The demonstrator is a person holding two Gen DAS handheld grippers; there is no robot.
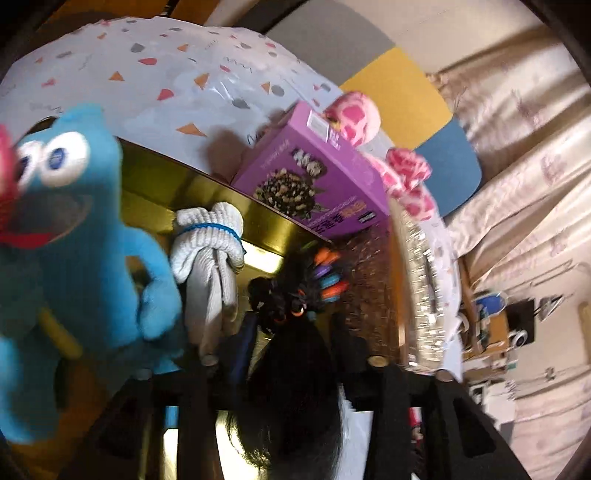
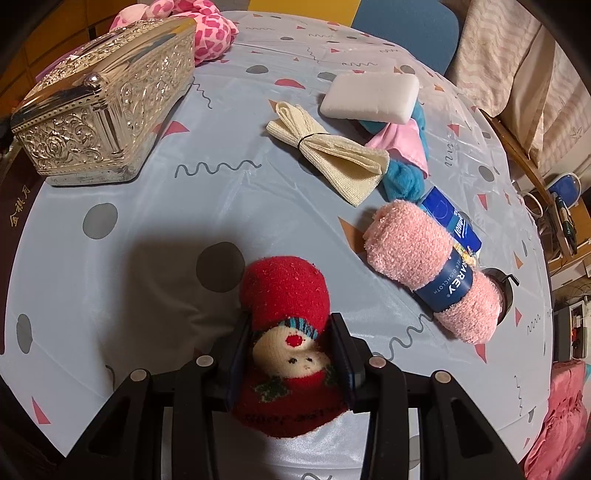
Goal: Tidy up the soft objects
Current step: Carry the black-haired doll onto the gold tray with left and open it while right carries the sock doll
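Observation:
My right gripper is shut on a red rolled sock with a doll face, just above the patterned tablecloth. Right of it lie a pink rolled dishcloth, a cream tied cloth, a white sponge and blue and pink cloths. My left gripper is shut on a black hair bundle with coloured ties, held over a gold-lined box. In the box are a blue plush toy and white tied socks.
A silver ornate chest stands at the table's back left, with a pink spotted plush behind it. A purple carton leans by the gold box. A blue tissue pack lies beside the dishcloth. Chairs and a curtain stand beyond the table.

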